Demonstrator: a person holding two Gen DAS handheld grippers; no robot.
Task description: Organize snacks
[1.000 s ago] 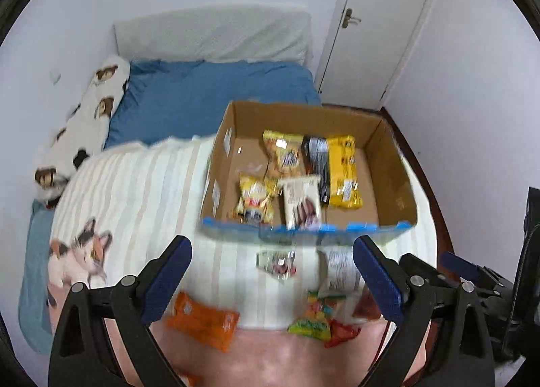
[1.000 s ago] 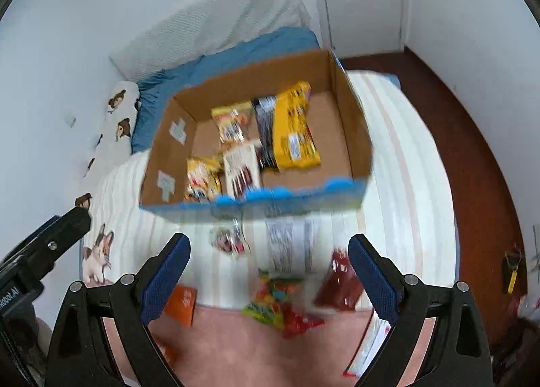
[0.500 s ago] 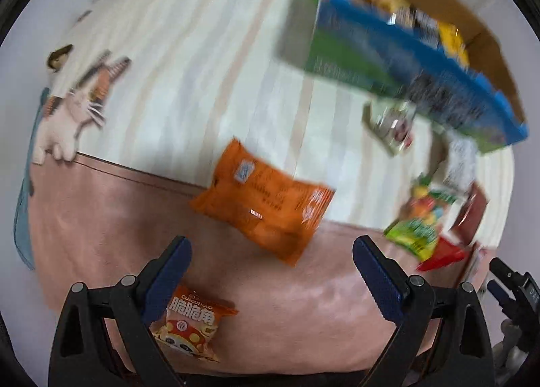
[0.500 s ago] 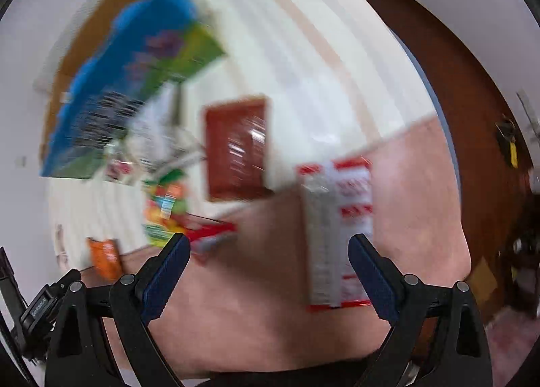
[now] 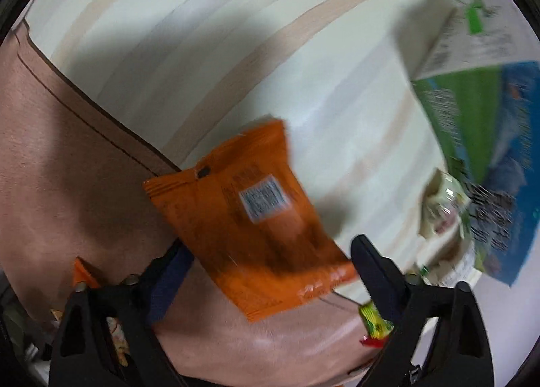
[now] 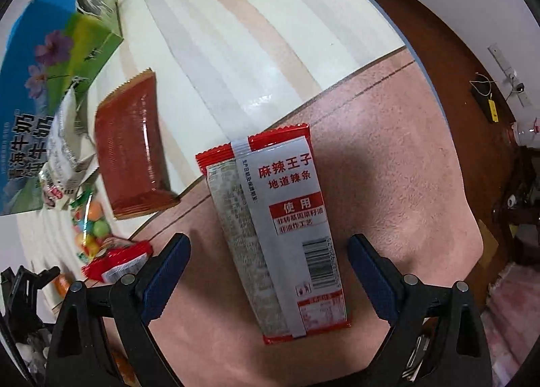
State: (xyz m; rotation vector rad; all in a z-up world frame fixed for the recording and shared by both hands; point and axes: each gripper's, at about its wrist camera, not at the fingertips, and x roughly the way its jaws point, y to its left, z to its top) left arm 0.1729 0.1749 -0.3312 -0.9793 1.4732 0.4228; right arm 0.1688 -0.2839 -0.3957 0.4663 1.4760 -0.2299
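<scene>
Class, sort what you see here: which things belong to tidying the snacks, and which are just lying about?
Belong to the job:
orange packet
red and grey packet
dark red packet
sweets bag
box

Lying about:
bedspread
floor

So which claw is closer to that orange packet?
Left. The left claw straddles the orange packet, jaws closing; the right claw sits over a red-and-grey packet instead.

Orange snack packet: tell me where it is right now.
In the left wrist view the orange snack packet lies across the seam where the striped sheet meets the pink blanket, between the closing jaws of the left gripper.
</scene>
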